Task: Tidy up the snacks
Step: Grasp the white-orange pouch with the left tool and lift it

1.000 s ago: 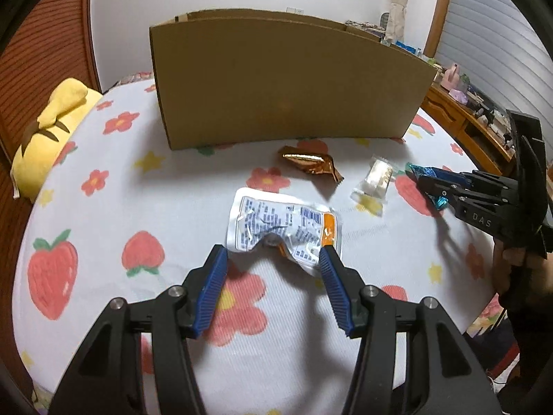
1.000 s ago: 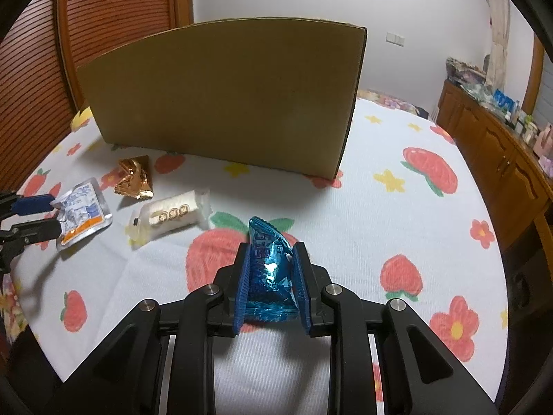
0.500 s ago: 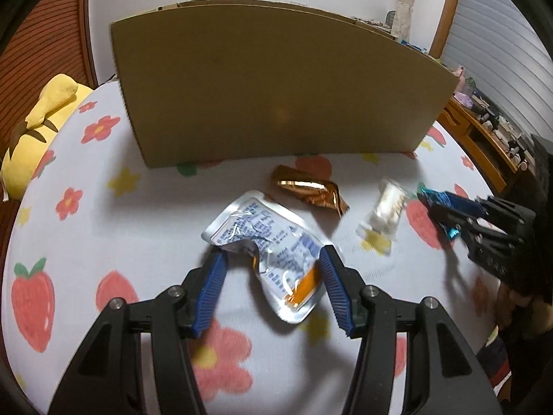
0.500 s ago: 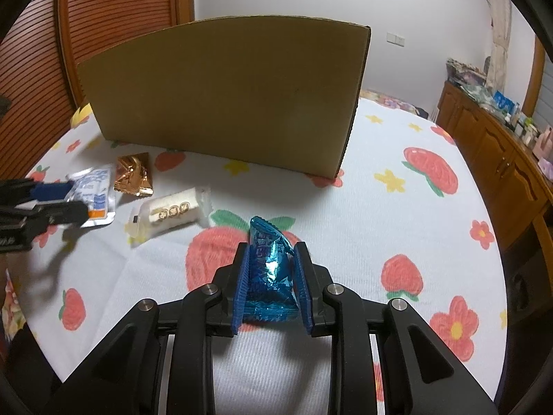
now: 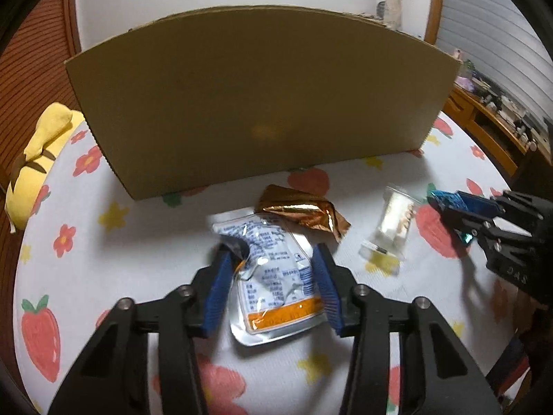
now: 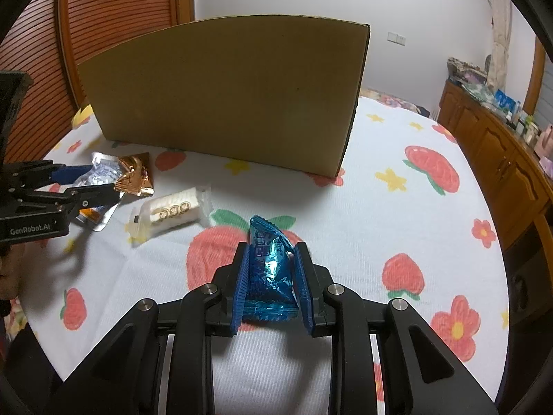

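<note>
Between left gripper point(image 5: 273, 287) fingers: silver pouch point(image 5: 273, 273), long axis 11-to-5, fingers half-wide, not clamped | right gripper point(image 6: 270, 285) pinching blue packet point(image 6: 271, 273) | cardboard box point(image 5: 255, 103) at 12

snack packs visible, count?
4: silver pouch between left gripper fingers; gold wrapper beside it; white bar mid-cloth; blue pack in right gripper. Box may hide more.

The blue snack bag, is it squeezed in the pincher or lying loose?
Squeezed. The right gripper has both fingers pressed against the blue snack bag.
</note>
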{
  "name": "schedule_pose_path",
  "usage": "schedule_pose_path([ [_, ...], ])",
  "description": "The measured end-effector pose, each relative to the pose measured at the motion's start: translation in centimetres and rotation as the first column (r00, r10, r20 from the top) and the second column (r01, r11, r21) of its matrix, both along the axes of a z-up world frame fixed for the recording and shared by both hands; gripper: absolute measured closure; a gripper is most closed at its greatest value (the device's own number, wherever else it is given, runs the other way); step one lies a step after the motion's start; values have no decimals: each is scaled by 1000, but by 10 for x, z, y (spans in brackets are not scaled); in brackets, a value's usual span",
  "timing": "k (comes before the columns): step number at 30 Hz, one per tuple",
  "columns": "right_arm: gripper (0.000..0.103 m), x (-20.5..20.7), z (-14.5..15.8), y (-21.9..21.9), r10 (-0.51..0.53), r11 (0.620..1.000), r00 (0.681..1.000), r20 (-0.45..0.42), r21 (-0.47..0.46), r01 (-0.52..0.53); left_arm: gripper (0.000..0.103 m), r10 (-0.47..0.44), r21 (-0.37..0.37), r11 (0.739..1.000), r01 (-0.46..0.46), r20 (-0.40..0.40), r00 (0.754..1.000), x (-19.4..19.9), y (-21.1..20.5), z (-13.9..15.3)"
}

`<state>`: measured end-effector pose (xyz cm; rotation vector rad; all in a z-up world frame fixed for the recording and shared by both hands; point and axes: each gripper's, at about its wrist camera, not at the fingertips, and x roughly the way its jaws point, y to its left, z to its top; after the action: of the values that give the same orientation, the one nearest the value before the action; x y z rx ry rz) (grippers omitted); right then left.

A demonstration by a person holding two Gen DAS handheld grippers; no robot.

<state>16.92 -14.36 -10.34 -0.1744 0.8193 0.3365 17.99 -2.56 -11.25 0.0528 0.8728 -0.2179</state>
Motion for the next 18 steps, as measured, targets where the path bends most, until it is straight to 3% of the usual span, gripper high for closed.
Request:
schedule_pose_path([
  [2, 79, 0, 0, 0, 0, 1000, 1000, 0, 0, 0, 69, -28, 7, 1000, 28, 11, 1000, -6, -1, 1],
  [4, 79, 0, 0, 0, 0, 1000, 1000, 0, 0, 0, 86, -42, 14, 999, 42, 35, 998, -16, 0, 3],
  [6, 79, 0, 0, 0, 0, 1000, 1000, 0, 0, 0, 92, -39, 21, 999, 38, 42, 998, -21, 1, 7],
  [18, 79, 0, 0, 0, 1, 1000, 1000, -1, 1, -1, 96, -8, -63, 998, 14, 84, 996, -40, 26, 20],
])
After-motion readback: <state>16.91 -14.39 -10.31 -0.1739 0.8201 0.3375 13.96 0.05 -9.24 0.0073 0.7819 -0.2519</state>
